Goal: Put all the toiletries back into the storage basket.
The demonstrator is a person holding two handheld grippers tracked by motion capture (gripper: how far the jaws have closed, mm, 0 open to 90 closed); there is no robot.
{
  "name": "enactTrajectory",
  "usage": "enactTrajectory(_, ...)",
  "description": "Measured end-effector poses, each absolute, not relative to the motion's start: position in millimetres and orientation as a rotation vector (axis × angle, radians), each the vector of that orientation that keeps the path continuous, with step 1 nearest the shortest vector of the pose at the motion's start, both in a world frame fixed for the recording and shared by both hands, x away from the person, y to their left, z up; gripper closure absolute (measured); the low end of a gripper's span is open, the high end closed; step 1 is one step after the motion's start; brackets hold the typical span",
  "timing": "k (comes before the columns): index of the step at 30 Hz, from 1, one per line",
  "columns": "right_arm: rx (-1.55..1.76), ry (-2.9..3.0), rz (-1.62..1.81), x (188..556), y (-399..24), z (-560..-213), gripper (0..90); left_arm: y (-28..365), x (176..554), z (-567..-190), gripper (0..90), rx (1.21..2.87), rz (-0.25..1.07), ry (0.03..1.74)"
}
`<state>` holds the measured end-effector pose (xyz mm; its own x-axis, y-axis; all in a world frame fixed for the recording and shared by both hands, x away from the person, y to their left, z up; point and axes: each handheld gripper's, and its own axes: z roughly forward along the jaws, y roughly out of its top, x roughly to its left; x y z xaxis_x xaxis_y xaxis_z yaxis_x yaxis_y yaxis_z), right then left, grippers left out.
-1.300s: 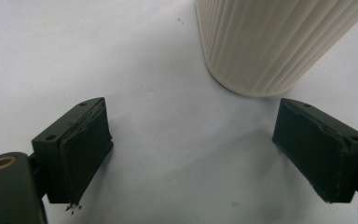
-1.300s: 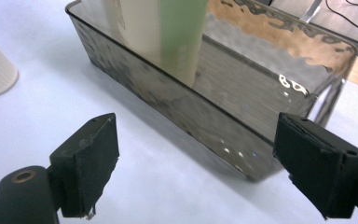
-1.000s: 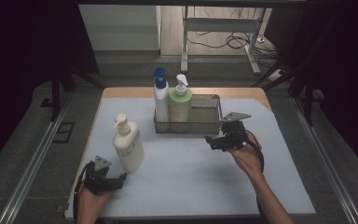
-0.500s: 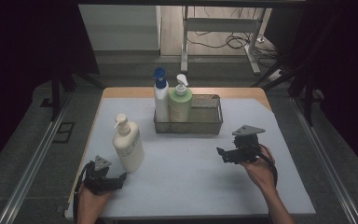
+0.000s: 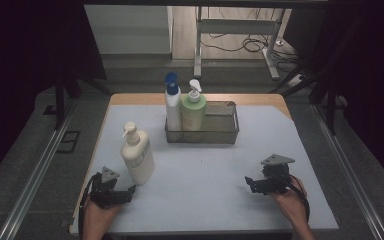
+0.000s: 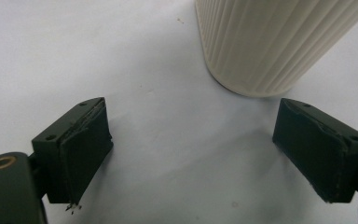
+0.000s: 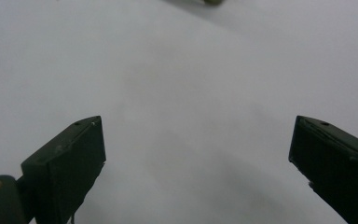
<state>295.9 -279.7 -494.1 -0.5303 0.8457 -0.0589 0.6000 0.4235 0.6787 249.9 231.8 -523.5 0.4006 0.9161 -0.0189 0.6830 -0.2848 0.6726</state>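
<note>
The cream pump bottle stands upright on the white table cover at the near left, just ahead of the left gripper, whose jaws are spread wide with nothing between them. The right gripper sits low over the cover at the near right, well apart from the bottle, its jaws released and empty, having just been opening. At the far centre, a wire basket holds a blue-capped bottle and a green bottle, both upright.
</note>
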Motion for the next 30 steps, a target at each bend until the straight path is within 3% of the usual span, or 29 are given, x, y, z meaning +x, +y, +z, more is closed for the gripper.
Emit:
enactTrajectory(16, 1.295, 2.275, 0.903, 286.5, -302.9, -520.0, 2.1, 239.8, 250.1, -518.5, 14.7, 2.035, 0.546, 1.373)
enactTrajectory(30, 1.310, 2.263, 0.898, 286.6, -301.0, -520.7, 1.0, 249.0, 266.8, -508.3, 25.5, 1.950, 0.544, 1.366)
